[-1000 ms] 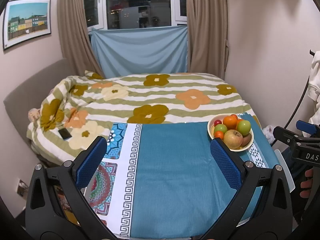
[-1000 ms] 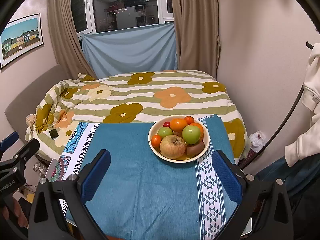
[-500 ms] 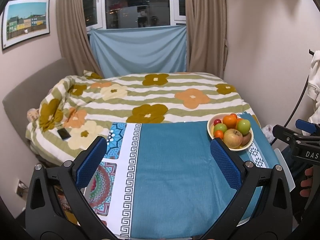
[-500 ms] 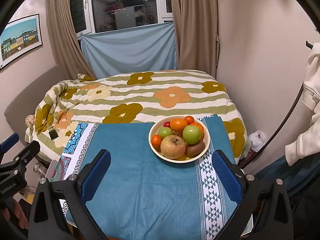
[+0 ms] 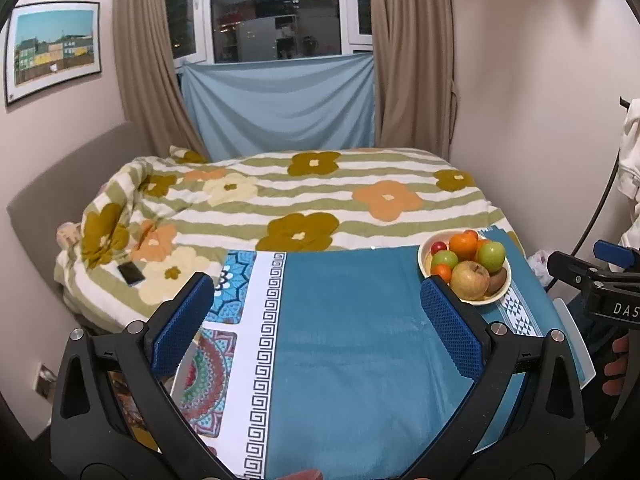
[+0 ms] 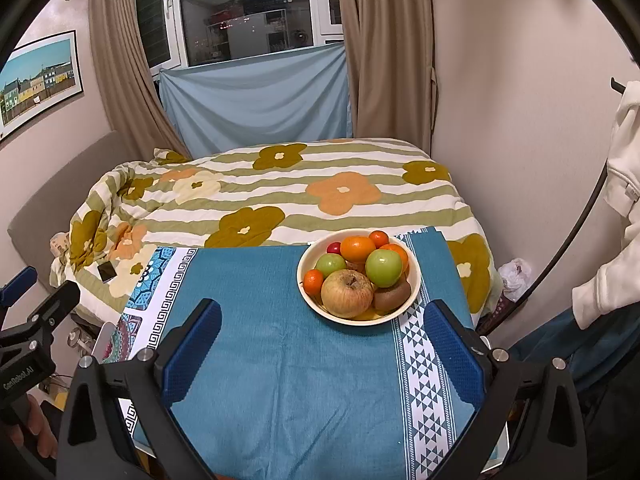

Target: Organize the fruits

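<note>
One cream bowl (image 6: pixel 408 298) is seen on the teal tablecloth (image 6: pixel 280 380), and it's piled pretty full: one big yellowish-red apple (image 6: pixel 346 293) at the near side, two green apples (image 6: pixel 383 267), one brown kiwi (image 6: pixel 393 295) tucked at the near right, one small red cherry-tomato-looking thing (image 6: pixel 333 247) at the back, and what can be counted as roughly four orange citrus fruits of mixed sizes (image 6: pixel 358 248), though the ones buried behind can't be counted for sure. Something yellow is glimpsed at the bottom of the bowl under the apple, but what it is can't be told. The big apple is shown with its stem dimple up, skin a bit blotchy. Two grippers are in play. The right gripper (image 6: pixel 320 344) is held with its blue-padded fingers spread wide and nothing between them; the bowl is found just ahead of it, slightly toward its right finger, not touched. The left gripper (image 5: pixel 318 324) is likewise spread apart and empty, with only bare cloth between its fingers; from it the bowl (image 5: pixel 503 288) is seen ahead and off to the right, just past the right fingertip. Beyond both grippers a bed with a flower-print striped blanket (image 6: pixel 280 184) is seen, and one dark phone (image 5: pixel 131 273) is lying on it, ahead-left of the left gripper.
</note>
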Motion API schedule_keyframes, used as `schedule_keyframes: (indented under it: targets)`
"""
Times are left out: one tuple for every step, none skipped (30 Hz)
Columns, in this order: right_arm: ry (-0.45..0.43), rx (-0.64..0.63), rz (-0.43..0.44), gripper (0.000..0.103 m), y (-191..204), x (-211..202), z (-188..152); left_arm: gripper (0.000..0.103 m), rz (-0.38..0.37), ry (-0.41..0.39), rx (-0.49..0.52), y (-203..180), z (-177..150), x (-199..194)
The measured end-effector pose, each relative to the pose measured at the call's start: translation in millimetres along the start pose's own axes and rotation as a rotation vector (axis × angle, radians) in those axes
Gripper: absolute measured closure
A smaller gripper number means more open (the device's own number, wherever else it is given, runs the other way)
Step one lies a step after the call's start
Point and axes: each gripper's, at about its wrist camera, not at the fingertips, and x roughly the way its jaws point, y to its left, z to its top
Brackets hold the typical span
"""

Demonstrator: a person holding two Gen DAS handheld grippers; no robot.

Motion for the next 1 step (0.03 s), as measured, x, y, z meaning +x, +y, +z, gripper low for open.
schedule_keyframes:
  targets:
    - [0.0,0.001,0.001,0.002,0.0,0.2,-0.6,0.0,0.002,0.0,-0.001,1.1,0.2,0.2]
